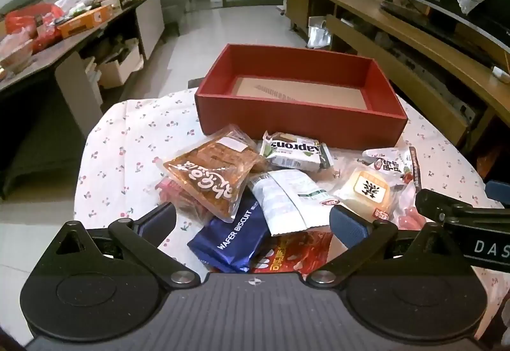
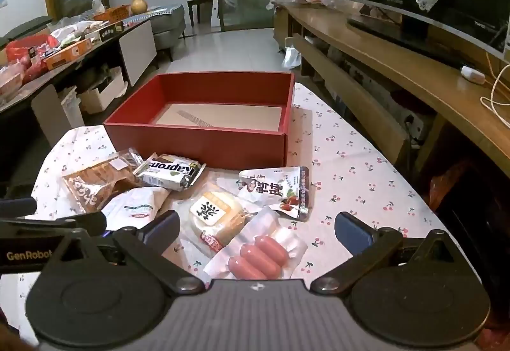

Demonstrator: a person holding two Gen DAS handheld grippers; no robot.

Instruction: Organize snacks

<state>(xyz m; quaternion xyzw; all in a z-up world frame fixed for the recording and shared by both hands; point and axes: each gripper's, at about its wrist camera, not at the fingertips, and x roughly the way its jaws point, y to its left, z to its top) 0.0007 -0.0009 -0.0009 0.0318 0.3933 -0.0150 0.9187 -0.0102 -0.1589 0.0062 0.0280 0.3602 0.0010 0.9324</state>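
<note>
Both hand-held grippers are held open over a heap of snack packets, with nothing gripped.

Nearest the lens, the left gripper (image 1: 253, 218) is seen with jaws apart above a dark blue foil wafer-biscuit packet (image 1: 234, 238); the right gripper (image 2: 258, 231) is likewise spread above a clear vacuum pouch of pink sausages (image 2: 259, 255). From left to right, a clear brown-snack bag (image 1: 212, 174), a white Kaprons wafer bar (image 1: 295, 152) and a pale square cake in clear wrap (image 1: 366, 190) are laid on the cherry-print tablecloth (image 1: 127, 144). Behind them the empty red cardboard box (image 1: 299, 120) is set. No packet appears yet boxed; a first pick is judged next, calling for a descent and closing on one packet.
</note>
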